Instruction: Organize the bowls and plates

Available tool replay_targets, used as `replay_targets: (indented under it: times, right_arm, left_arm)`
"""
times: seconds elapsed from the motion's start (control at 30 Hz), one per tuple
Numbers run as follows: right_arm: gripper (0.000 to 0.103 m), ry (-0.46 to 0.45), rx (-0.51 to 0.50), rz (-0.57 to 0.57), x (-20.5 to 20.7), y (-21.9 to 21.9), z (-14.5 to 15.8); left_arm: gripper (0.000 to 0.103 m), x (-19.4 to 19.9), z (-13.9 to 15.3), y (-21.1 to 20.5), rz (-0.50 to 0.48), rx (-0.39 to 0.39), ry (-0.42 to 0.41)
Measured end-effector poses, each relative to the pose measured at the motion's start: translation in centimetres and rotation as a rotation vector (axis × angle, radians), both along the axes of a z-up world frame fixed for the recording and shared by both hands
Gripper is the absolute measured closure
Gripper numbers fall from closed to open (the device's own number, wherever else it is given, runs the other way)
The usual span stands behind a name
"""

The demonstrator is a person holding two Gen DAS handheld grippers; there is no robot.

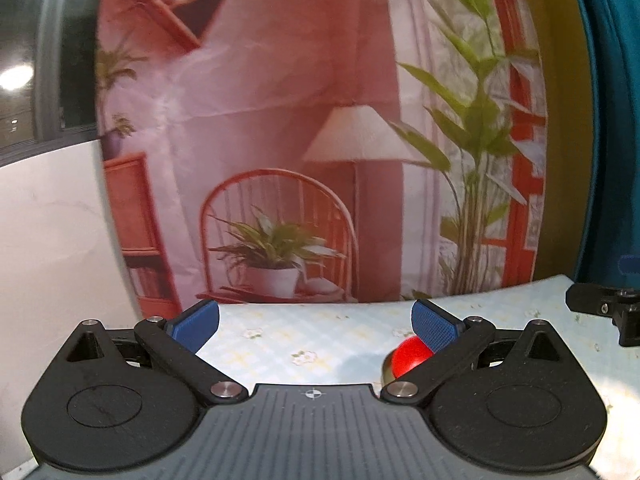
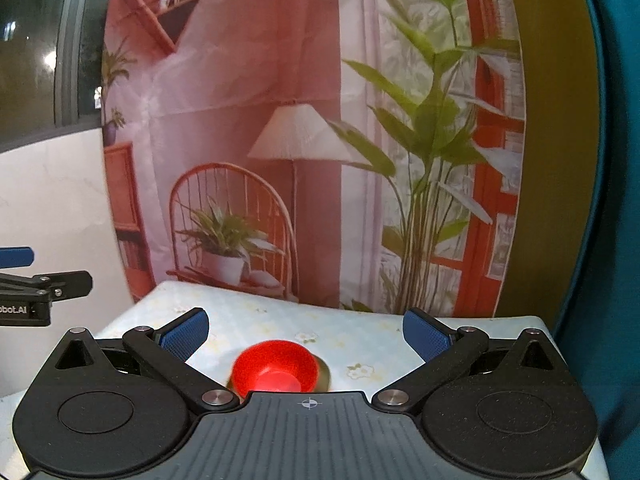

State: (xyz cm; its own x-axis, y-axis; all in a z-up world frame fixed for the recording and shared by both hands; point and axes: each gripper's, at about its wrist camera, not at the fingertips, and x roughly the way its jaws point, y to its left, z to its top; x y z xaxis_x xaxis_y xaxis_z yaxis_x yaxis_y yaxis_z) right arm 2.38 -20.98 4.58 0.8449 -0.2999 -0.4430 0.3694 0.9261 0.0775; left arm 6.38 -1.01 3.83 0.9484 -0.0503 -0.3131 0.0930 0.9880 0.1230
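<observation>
Both tongs sitting wide open, nothing between the blue pads. Left gripper (image 1: pixel 316 322) filling the bottom of the left wrist view, hovering over the pale flowered tablecloth (image 1: pixel 280 340), pads well apart. Right gripper (image 2: pixel 306 334) doing the same along the bottom of the right wrist view, pads spread just as wide.

Red bowl (image 2: pixel 275 366) sitting on the tablecloth (image 2: pixel 360 336) at lower center of the right wrist view, between the two fingers but not touching either, partly cut off by the gripper body. Looking like it's resting on something yellowish (image 2: pixel 323 374) peeking out at its right edge, too blurry to call. Same red bowl (image 1: pixel 410 356) showing at lower right in the left wrist view, tucked partly behind the right-hand blue pad (image 1: pixel 434 326).

Printed backdrop (image 2: pixel 280 140) with a lamp, wicker chair and plants hanging behind the table. Other gripper poking in at the left edge of the right wrist view.
</observation>
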Motion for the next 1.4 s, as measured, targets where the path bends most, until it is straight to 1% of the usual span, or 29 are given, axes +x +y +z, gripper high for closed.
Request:
replay_targets:
  times: [0.1,0.23,0.4,0.53,0.9,1.4]
  right_arm:
    - [0.0,-0.005,-0.016,0.002,-0.5,1.2,0.4]
    - [0.0,-0.007,-0.04,0.007,-1.1,3.1,0.6]
    - [0.0,-0.03,-0.015,0.0,-2.0,4.4,0.9]
    - [0.0,-0.04,-0.014,-0.016,-2.7,5.0,1.3]
    - [0.0,-0.072,0.016,-0.037,-3.8,4.6,1.6]
    - [0.0,-0.073,0.019,-0.057,-4.2,4.3,1.6]
  left_arm:
    - [0.0,-1.4,0.4,0.8,0.01,-0.023,-0.003]
    - [0.0,-2.8,0.7,1.2,0.011,-0.018,-0.005]
    - [0.0,-4.2,0.7,1.1,0.009,0.009,-0.028]
    - [0.0,-5.0,0.8,1.2,0.003,0.003,-0.038]
    - [0.0,-5.1,0.8,0.9,0.005,-0.004,-0.032]
    - [0.0,-5.4,0.7,1.4,-0.014,-0.005,-0.031]
